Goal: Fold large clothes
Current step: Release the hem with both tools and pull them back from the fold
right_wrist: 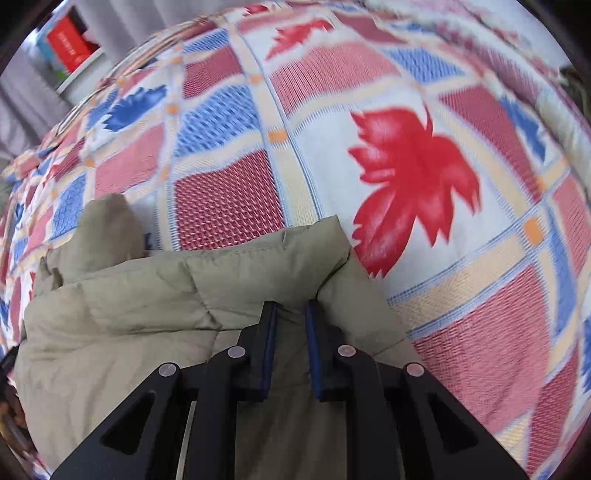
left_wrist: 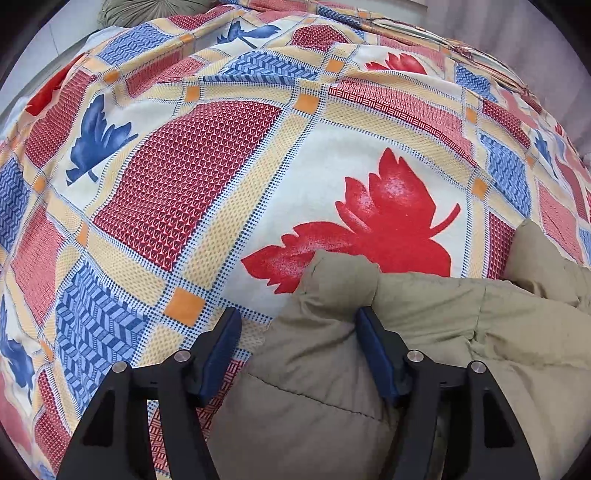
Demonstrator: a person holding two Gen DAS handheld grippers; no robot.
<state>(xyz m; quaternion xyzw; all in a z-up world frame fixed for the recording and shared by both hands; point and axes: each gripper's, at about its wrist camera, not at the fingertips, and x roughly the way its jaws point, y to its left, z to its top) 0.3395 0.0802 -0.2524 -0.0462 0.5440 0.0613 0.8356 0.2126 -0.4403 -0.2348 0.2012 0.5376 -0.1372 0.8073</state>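
A khaki padded jacket (left_wrist: 436, 317) lies on the bed at the lower right of the left wrist view, one puffy corner pointing up the frame. My left gripper (left_wrist: 299, 314) straddles that corner with its jaws wide. The left pad stands clear of the fabric, so it is open. In the right wrist view the same jacket (right_wrist: 147, 295) fills the lower left. My right gripper (right_wrist: 290, 304) is shut on a raised fold at the jacket's upper edge, with fabric pinched between the blue pads.
A bedspread (left_wrist: 207, 177) (right_wrist: 461, 288) with red and blue leaf squares covers the bed under the jacket. A round green cushion (left_wrist: 147, 11) lies at the far end. A shelf holding a red box (right_wrist: 70, 46) stands beyond the bed beside grey curtains.
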